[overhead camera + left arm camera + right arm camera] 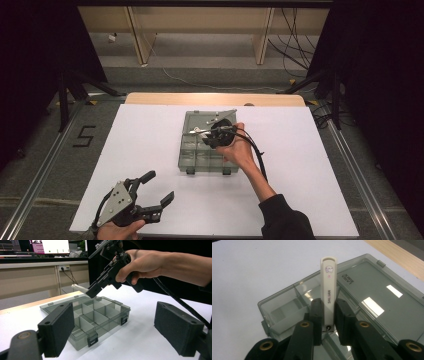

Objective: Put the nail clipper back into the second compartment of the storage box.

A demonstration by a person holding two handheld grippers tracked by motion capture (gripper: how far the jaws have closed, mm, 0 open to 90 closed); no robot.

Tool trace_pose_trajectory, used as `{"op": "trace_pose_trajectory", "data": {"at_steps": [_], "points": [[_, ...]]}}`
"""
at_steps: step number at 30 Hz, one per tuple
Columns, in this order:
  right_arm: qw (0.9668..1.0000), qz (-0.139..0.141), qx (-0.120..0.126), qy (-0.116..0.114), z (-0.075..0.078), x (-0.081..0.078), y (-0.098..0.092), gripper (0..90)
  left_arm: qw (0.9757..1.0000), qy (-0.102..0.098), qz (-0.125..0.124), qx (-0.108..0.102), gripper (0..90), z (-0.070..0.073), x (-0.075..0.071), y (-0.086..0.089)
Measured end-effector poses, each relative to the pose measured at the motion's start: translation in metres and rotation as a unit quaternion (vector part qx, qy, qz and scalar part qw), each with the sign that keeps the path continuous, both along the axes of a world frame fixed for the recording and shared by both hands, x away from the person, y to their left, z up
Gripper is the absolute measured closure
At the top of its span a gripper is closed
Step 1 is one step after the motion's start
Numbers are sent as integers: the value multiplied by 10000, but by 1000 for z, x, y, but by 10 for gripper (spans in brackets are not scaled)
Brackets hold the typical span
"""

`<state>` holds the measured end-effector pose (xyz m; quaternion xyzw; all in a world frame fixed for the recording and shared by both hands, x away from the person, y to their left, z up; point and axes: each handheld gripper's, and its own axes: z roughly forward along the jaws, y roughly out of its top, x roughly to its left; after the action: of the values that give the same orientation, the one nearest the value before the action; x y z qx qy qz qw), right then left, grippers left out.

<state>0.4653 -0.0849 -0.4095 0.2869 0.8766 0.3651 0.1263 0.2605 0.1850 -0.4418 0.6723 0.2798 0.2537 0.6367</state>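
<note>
Closest to the camera is the left gripper (148,196), parked at the near left corner of the white tabletop (145,145) with its jaws spread wide and nothing between them. My guess is it's just waiting there, out of the way, angled so it's looking toward the box.

Meanwhile the right gripper (216,131) is up over the grey compartment box (200,157), which sits mid-tabletop with its clear lid (384,302) folded flat open on the far side. Pinched between the right jaws is a white nail clipper (329,293), held by its lower end so most of the body sticks out forward past the pads. Gripping it low like that makes sense to me: the long free end can go into a compartment first without the jaws hitting the dividers.

From the left gripper view the right hand (140,263) has the gripper tilted nose-down above the back rows, clipper clear of the box. The compartments I can see look empty, so I can't say which slot it's meant for.
</note>
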Motion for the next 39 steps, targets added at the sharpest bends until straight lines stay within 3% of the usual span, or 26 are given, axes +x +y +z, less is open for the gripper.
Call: {"op": "trace_pose_trajectory", "data": {"at_steps": [5,14,15,17,19,39], "points": [[9999,-50,-12,114,-2,3,4,776,10000,-13,-11,4,160,0,0,0],[9995,-263,-119,114,-13,12,16,776,10000,-8,-4,-9,160,0,0,1],[9991,-270,-150,283,-13,12,16,775,10000,-12,-5,-15,160,0,0,0],[9992,-316,-131,181,-17,14,18,776,10000,-34,-15,8,160,1,0,1],[9986,-403,-162,293,-18,14,19,776,10000,-40,-15,12,160,1,0,1],[9967,-486,-375,538,-36,18,22,770,10000,-5,-10,-31,159,0,-1,0]]}}
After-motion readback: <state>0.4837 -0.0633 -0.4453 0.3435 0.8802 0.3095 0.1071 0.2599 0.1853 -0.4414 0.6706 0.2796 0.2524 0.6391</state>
